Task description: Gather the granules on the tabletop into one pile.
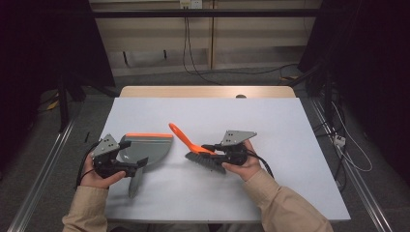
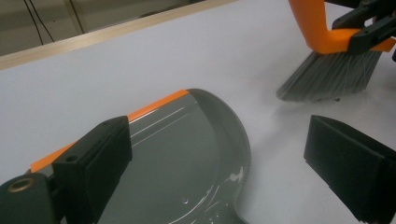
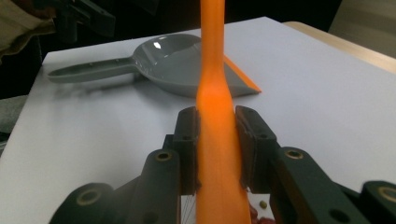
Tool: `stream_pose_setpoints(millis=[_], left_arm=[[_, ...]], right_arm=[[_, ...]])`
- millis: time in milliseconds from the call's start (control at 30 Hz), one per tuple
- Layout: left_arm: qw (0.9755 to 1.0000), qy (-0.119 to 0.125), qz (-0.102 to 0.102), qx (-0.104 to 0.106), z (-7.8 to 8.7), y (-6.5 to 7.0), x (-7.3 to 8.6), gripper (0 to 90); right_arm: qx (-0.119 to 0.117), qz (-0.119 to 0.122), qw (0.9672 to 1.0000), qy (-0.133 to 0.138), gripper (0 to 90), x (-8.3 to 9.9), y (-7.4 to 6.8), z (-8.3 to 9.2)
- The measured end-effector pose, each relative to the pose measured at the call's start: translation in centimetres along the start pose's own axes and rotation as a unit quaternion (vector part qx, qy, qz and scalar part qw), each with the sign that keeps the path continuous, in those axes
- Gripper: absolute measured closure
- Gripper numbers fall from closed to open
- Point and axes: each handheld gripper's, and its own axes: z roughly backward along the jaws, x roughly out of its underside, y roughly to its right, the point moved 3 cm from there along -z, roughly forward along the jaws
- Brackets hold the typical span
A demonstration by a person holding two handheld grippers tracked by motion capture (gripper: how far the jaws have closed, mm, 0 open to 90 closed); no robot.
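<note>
Both tongs are seen at the near side of the white table (image 1: 290,193), and they differ. On the left, the left gripper (image 1: 138,166) is held with its jaws spread wide over the grey dustpan (image 1: 145,147); in the left gripper view one black jaw is seen over the pan's bowl and the other over bare table, with nothing pinched between them. The dustpan is laid flat, its orange lip (image 2: 156,105) turned toward the far side of the table and its handle (image 1: 135,183) pointed at the near edge.

To the right, just beside the pan but apart from it, the brush (image 1: 200,154) is gripped at its orange handle by the right gripper (image 1: 210,147), whose pads are clamped on both sides of it (the right gripper view makes this plain). The bristles (image 2: 327,77) are set down on or just above the table.

By the look of things, the brush is secured while the pan is not yet grasped. A few small bits (image 3: 264,204) are glimpsed beneath the brush, so the sweeping into the pan is judged still to be done.
</note>
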Motion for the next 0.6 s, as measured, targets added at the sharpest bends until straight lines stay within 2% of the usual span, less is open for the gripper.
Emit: stream_pose_setpoints(millis=[33, 167, 400, 500, 567, 600], left_arm=[[1.0, -0.001, 0.0, 0.0, 0.1, 0.0, 0.0, 7.6], [1.0, -0.007, 0.004, 0.004, 0.4, 0.4, 0.0, 7.6], [0.9997, -0.017, 0.006, 0.015, 0.6, 1.6, 0.2, 7.6], [0.9994, -0.025, 0.016, 0.014, 0.9, 1.9, 0.5, 7.0], [0.9991, -0.042, 0.003, 0.009, 1.2, 2.3, 0.7, 7.1], [0.9989, -0.045, 0.005, 0.01, 1.3, 2.5, 0.9, 7.1]], right_arm=[[-0.006, -0.003, 1.0, 0.003, 71.5, -0.2, 0.0, 0.1], [-0.006, -0.009, 0.9999, 0.012, 71.5, -0.8, -0.1, 0.6], [0.028, -0.024, 0.9992, 0.016, 71.5, -1.2, 0.3, 2.7], [0.045, -0.024, 0.9986, 0.008, 71.5, -1.1, 0.6, 3.8], [0.052, -0.031, 0.9982, 0.008, 71.5, -0.8, 0.9, 4.4], [0.058, -0.039, 0.9975, 0.006, 71.5, -0.6, 1.1, 4.9]])
